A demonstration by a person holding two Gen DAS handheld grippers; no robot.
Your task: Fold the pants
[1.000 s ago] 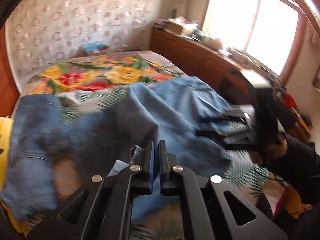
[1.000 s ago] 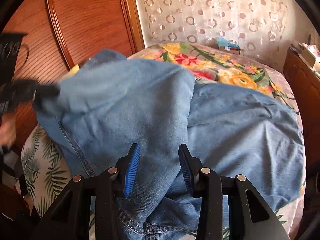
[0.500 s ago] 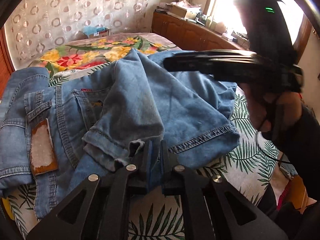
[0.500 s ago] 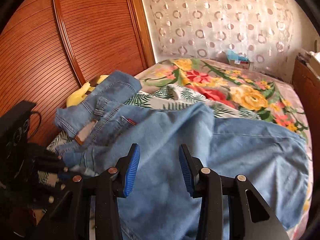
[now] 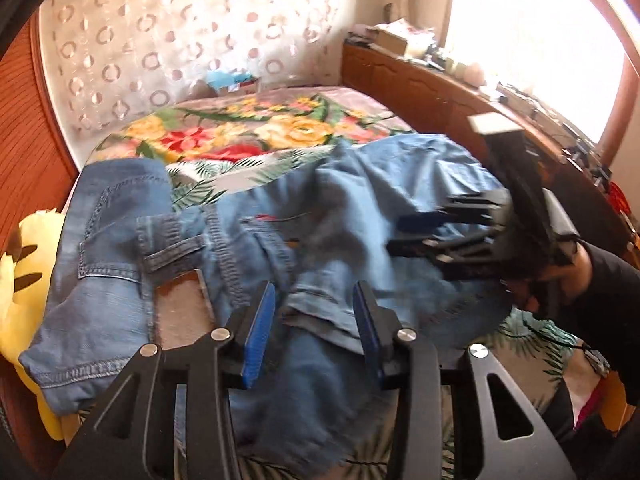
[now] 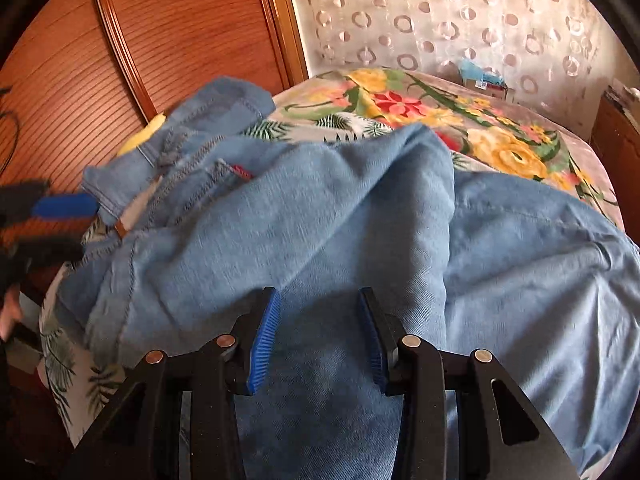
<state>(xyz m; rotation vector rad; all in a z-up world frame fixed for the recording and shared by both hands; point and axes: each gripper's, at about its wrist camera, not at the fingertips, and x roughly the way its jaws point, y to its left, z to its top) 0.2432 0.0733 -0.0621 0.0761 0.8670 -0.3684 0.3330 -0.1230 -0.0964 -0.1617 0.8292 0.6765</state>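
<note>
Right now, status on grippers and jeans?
Left gripper open, right gripper open, both empty. Jeans rumpled on bed, legs folded over. Nothing blocking.

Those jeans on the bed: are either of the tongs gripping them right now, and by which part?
Nothing is held. The left tongs and the right tongs both stand open above the jeans, which lie loose on the bed.

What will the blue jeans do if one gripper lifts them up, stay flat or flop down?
Probably flop: the jeans already lie in soft folds and humps on the bed. They likely feel fairly heavy, since the denim looks thick with chunky seams. They shouldn't slip much; the cloth looks rough.
</note>
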